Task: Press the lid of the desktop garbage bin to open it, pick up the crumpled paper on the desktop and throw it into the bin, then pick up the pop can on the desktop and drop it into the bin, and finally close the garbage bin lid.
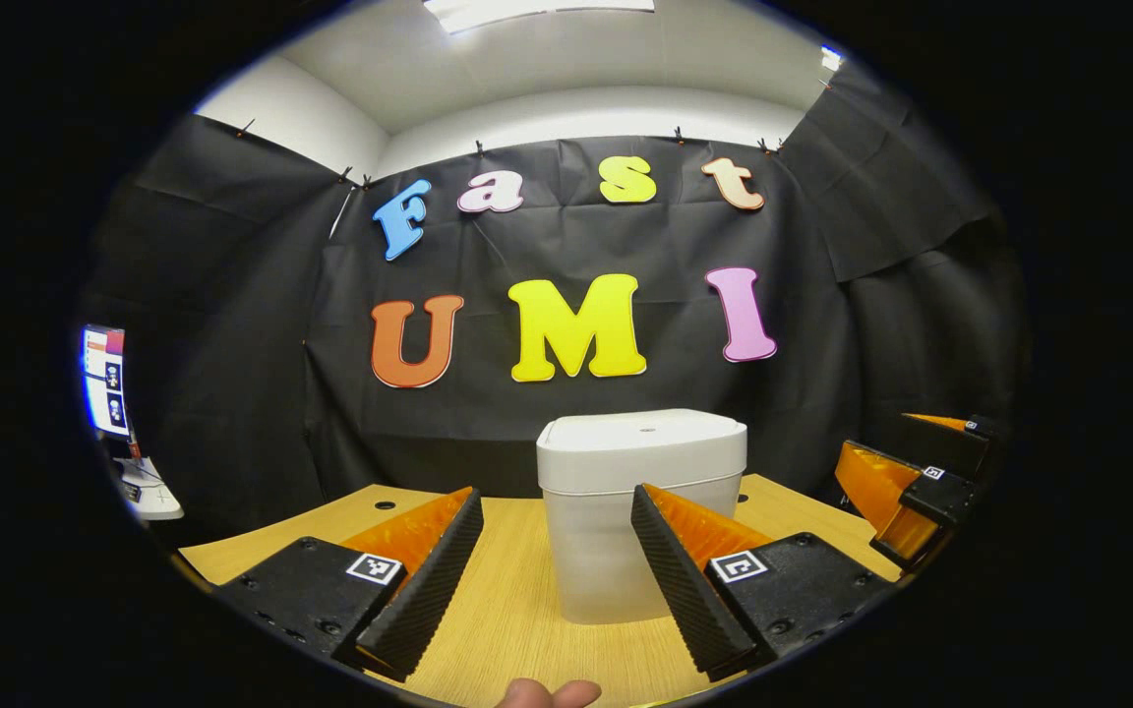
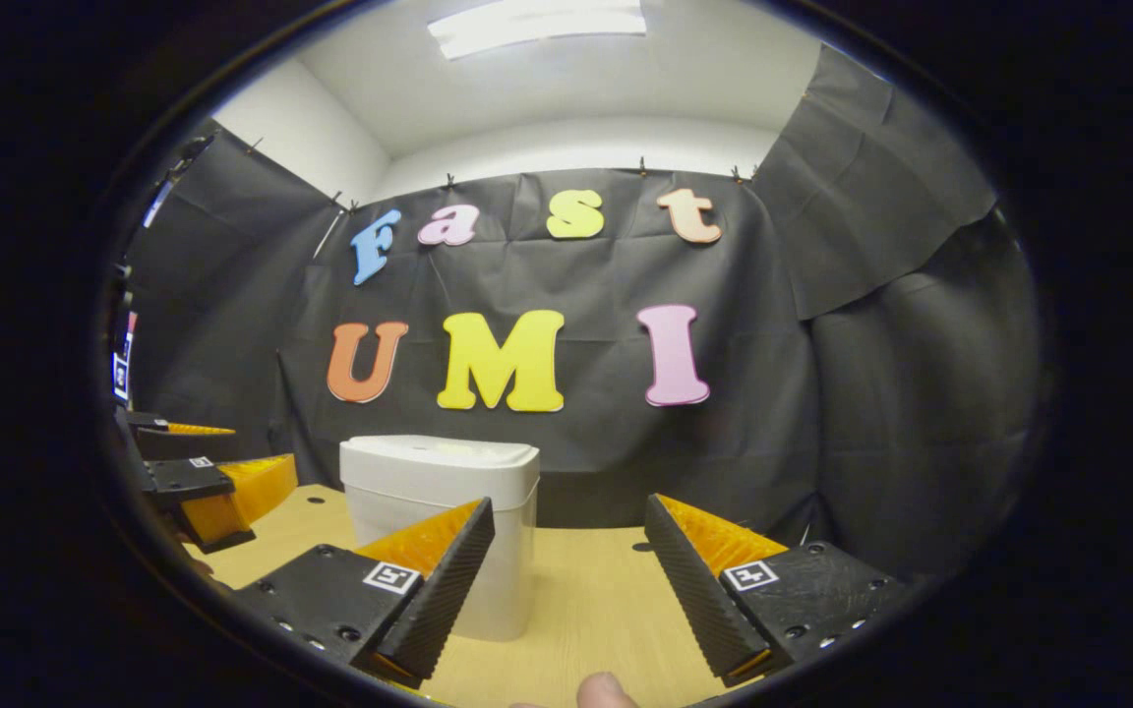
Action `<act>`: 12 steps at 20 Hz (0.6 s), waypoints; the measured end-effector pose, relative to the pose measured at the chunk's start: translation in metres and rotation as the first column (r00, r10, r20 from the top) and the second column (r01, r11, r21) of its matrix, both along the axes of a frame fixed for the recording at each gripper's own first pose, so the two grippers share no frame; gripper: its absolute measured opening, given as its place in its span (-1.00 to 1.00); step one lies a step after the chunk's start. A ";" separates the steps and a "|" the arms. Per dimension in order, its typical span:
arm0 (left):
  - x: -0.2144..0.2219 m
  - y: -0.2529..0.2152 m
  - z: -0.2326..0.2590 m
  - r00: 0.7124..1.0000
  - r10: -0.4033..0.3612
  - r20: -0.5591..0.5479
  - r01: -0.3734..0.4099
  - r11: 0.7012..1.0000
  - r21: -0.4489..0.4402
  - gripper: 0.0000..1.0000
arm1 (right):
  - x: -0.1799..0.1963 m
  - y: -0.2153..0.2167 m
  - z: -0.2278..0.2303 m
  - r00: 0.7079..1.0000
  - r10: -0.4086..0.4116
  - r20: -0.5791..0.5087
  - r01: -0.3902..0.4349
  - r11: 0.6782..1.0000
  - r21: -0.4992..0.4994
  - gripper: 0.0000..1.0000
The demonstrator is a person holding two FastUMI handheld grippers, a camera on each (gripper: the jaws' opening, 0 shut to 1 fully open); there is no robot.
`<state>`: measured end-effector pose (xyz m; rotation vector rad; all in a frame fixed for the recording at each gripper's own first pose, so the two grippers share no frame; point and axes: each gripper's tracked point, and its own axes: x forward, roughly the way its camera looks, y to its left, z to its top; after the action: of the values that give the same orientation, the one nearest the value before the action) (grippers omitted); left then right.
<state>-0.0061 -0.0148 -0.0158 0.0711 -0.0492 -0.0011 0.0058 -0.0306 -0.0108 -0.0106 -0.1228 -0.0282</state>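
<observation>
In the left gripper view, the left tool [image 1: 557, 536] stood released, its fingers spread before the white bin [image 1: 640, 511], whose lid [image 1: 641, 433] appeared closed, on the wooden surface [image 1: 517, 610]. The right tool [image 2: 568, 551] hung released right of the bin.

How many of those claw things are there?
2. The left claw hangs open just before the bin, the right claw open beside it, to the bin's right. More may be out of sight.

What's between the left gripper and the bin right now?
Only bare wooden desk: in the left gripper view, the open left gripper faces the closed white bin.
</observation>
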 end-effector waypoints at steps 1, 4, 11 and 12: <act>-0.001 0.001 0.002 1.000 0.002 0.001 -0.002 1.000 0.003 0.95 | 0.000 -0.001 -0.001 1.000 -0.004 -0.002 0.004 1.000 -0.003 0.92; -0.004 0.005 0.003 1.000 0.014 0.007 -0.014 1.000 0.000 0.95 | -0.001 -0.001 -0.001 1.000 -0.006 -0.008 0.007 1.000 0.010 0.92; -0.010 0.016 0.005 1.000 0.021 0.005 -0.021 0.999 -0.028 0.95 | -0.009 0.009 0.010 1.000 0.002 0.015 -0.002 1.000 -0.012 0.92; -0.011 0.017 0.005 1.000 0.023 0.006 -0.023 0.999 -0.025 0.95 | -0.010 0.009 0.010 1.000 0.003 0.016 -0.003 1.000 -0.016 0.92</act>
<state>-0.0169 0.0018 -0.0105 0.0469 -0.0550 0.0225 -0.0043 -0.0220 -0.0009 -0.0260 -0.1386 -0.0247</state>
